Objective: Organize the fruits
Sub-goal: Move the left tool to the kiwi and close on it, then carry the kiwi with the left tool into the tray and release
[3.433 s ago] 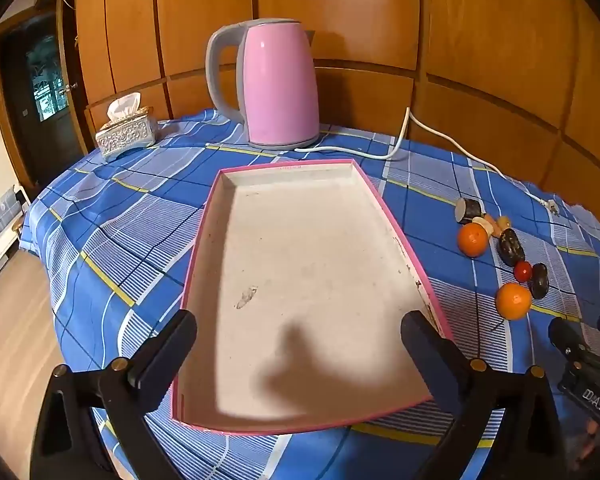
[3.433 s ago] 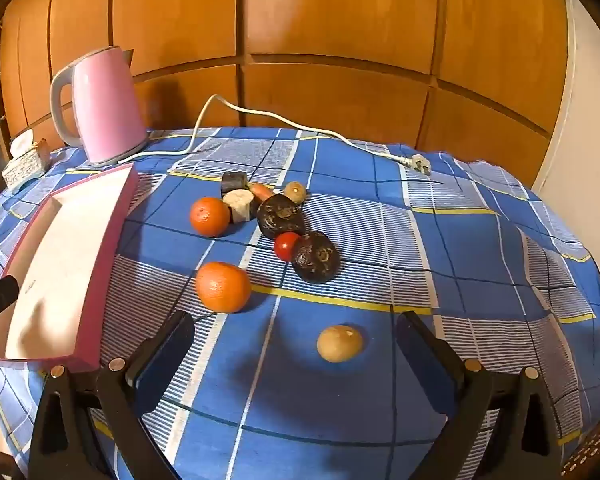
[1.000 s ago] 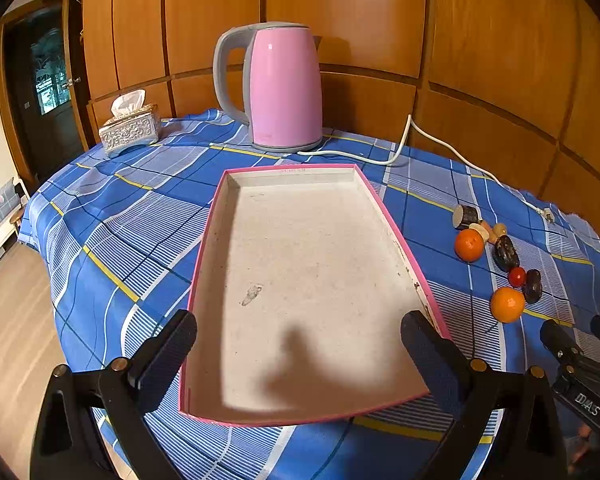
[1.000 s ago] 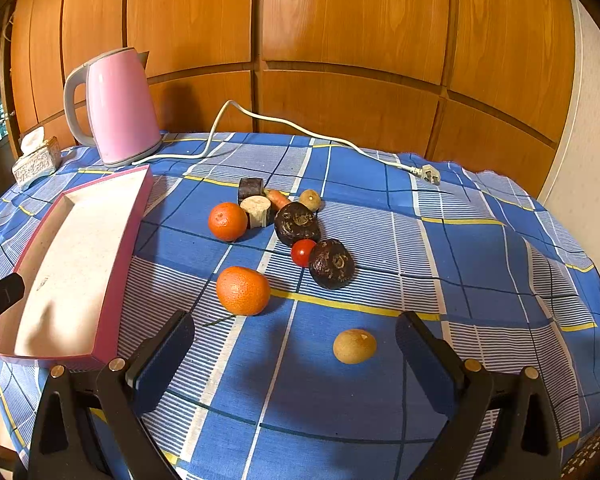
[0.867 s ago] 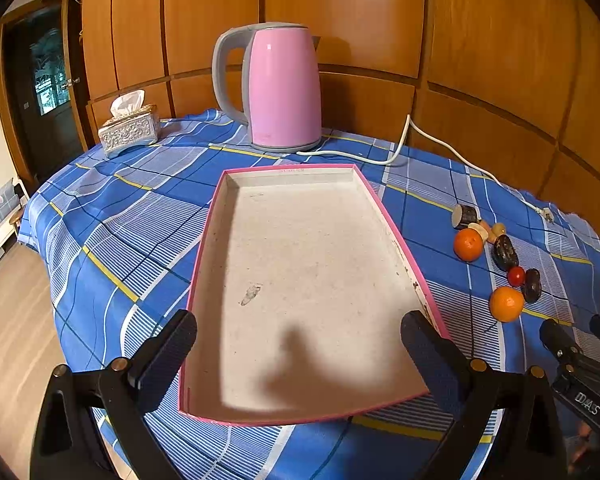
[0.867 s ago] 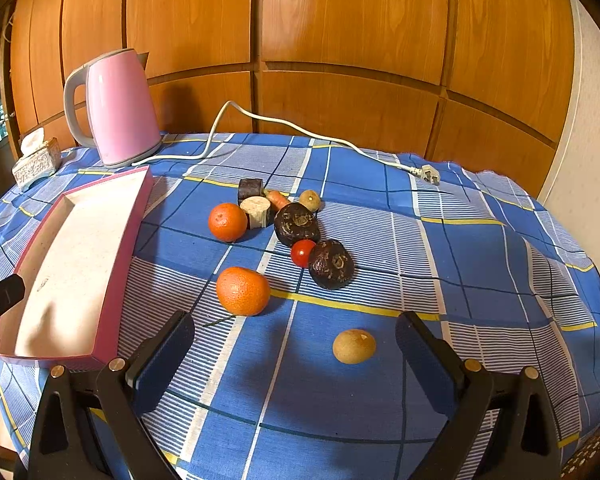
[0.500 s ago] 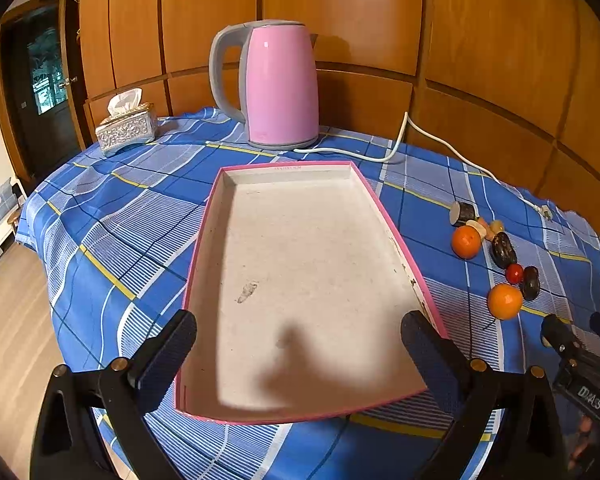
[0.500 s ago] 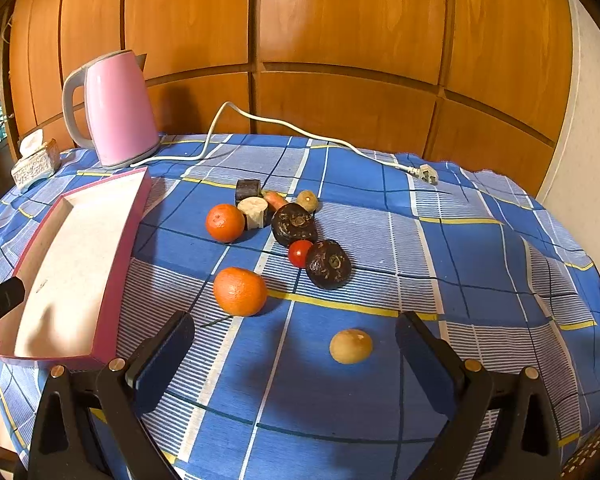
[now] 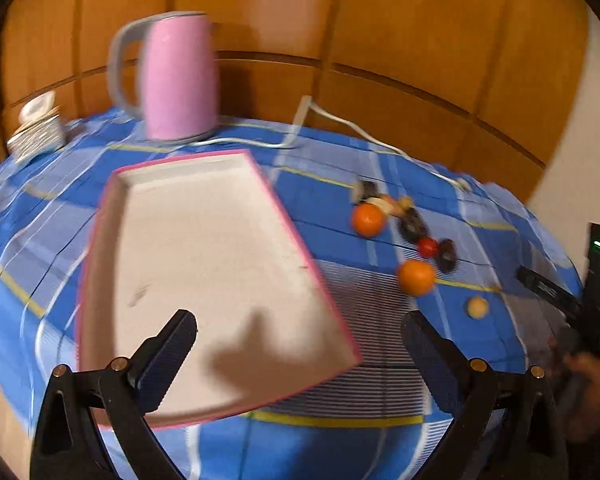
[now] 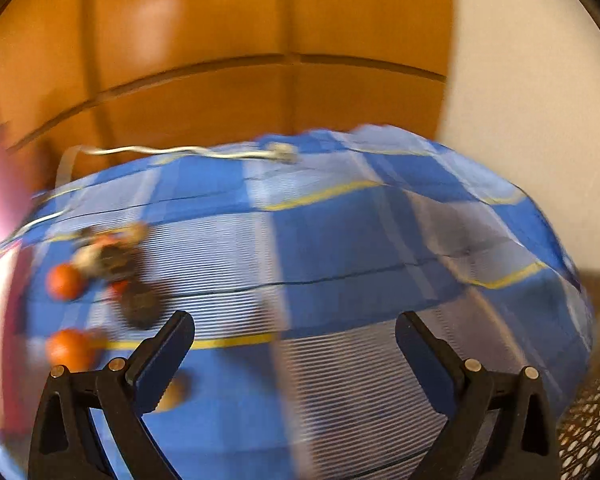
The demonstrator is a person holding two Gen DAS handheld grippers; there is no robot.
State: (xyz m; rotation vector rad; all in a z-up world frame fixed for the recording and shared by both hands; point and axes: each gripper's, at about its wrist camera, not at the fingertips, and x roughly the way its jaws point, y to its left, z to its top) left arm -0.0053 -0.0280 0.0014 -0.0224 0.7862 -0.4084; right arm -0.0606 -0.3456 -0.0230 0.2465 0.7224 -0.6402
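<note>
Fruits, scattered on blue plaid tablecloth (image 9: 332,200), right of pink-rimmed tray (image 9: 324,284); no legible writing, brand or label anywhere, both views motion-blurred.

Left gripper (image 9: 300,340): jaws wide apart, holding nothing, hovering over near right corner of tray. Tray: shallow, pale bare floor, long axis running from near edge away toward pink kettle (image 9: 178,76); far short side just in front of kettle.

Fruit group, left wrist view: far orange (image 9: 367,220) nearest tray; near orange (image 9: 417,277) closer to camera and apart from it; small red fruit (image 9: 427,246) between two dark wrinkled fruits (image 9: 412,222), (image 9: 447,254); small pale pieces (image 9: 384,202) at far end, too blurred to identify; tan round fruit (image 9: 478,306) alone, nearest camera. Group as a whole strung along a line from far left to near right, roughly parallel to right rim of tray.

Right gripper (image 10: 294,344): jaws wide apart, holding nothing, aimed at bare cloth right of fruit. Right wrist view: both oranges (image 10: 64,281), (image 10: 69,349) at left, tan round fruit partly hidden behind left finger (image 10: 164,356).

White power cord (image 9: 340,124): running from kettle base across far side of cloth. Patterned tissue box (image 9: 36,136): far left. Wooden panelled wall (image 9: 380,20): behind table.
</note>
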